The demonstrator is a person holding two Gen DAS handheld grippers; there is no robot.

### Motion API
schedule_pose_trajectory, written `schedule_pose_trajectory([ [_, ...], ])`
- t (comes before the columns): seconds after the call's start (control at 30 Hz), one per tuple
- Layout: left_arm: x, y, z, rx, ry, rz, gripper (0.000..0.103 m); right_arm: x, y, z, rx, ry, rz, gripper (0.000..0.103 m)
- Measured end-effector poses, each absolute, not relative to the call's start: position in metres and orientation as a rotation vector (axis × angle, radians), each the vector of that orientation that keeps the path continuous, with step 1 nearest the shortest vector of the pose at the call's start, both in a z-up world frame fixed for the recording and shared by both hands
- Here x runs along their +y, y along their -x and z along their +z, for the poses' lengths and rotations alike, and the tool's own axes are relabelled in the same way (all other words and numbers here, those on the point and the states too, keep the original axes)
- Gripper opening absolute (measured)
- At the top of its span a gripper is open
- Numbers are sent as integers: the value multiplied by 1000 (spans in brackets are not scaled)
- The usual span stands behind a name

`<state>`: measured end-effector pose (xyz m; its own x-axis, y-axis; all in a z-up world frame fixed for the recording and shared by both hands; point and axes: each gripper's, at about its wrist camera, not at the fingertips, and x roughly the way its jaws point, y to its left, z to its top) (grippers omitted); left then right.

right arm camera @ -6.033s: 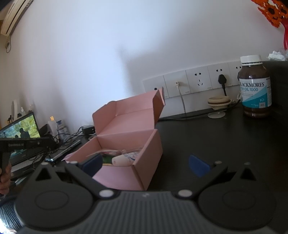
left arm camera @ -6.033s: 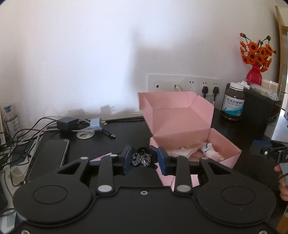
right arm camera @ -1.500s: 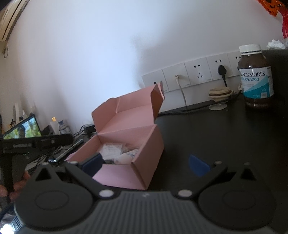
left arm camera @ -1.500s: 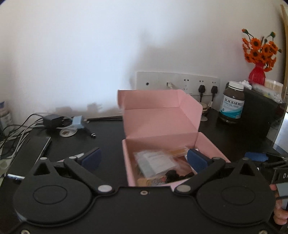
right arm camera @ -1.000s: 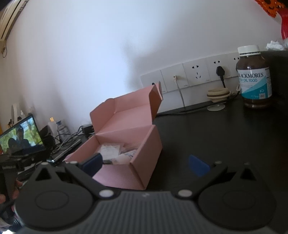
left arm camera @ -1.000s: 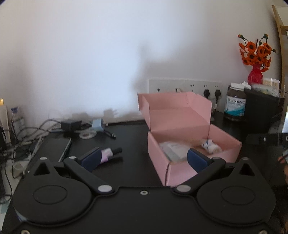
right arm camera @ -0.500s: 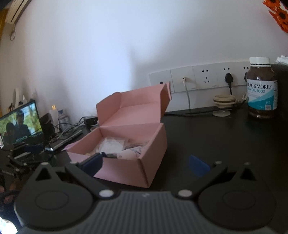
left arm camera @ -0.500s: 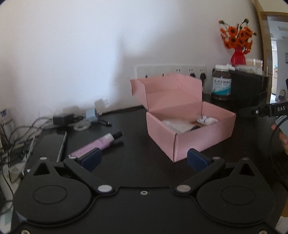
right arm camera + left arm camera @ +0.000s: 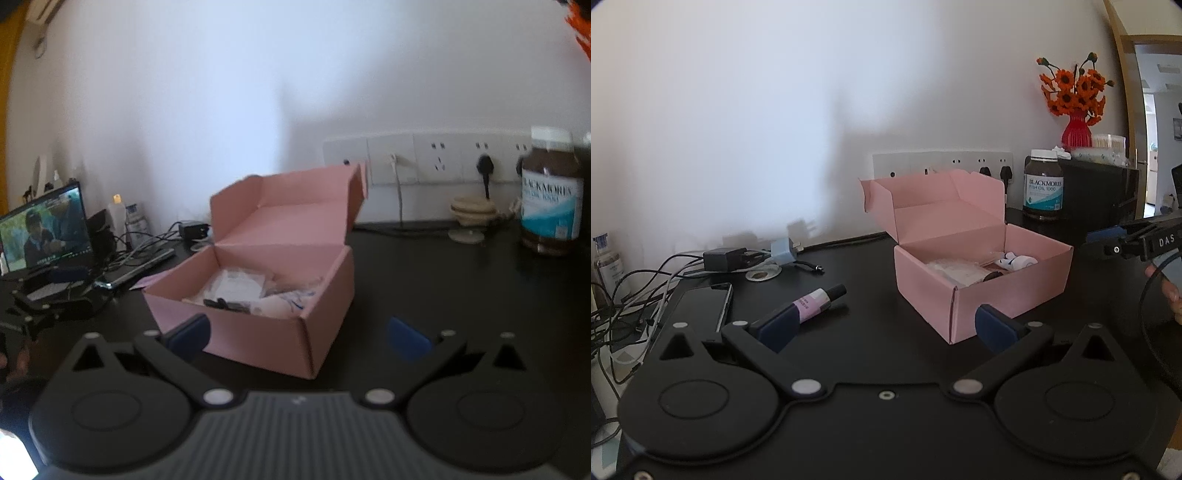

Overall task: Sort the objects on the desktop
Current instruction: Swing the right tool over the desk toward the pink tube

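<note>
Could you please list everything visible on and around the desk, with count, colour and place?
cardboard box: one, pink, lid open, desk centre, holding small packets
cosmetic tube: one, pink with black cap, lying left of the box
phone: one, black, flat at desk left
charger: one, black, among cables at the back left
plug adapter: one, pale blue, beside the charger
fish oil bottle: one, brown, white cap, right of the box
socket strip: one, white, on the wall
flowers: orange, in a red vase, far right
laptop: one, screen lit, far left
left gripper: jaws open, empty
right gripper: jaws open, empty

Home desk: laptop, flower vase
</note>
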<state>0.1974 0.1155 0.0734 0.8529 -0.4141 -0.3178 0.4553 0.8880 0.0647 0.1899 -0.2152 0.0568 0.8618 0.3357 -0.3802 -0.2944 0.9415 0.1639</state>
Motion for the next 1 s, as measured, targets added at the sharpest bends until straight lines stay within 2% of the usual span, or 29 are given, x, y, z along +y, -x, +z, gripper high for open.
schedule_pose_trajectory([
  [0.27,115,-192,74,271,-145,-442,103,-197,-189,87,406,6,441,102],
  [0.4,111,-189,74,257,-173,-439,103,-181,-200,103,479,97,496,102],
  [1.0,127,-193,75,249,-83,-360,103,-76,-249,141,442,497,668,102],
])
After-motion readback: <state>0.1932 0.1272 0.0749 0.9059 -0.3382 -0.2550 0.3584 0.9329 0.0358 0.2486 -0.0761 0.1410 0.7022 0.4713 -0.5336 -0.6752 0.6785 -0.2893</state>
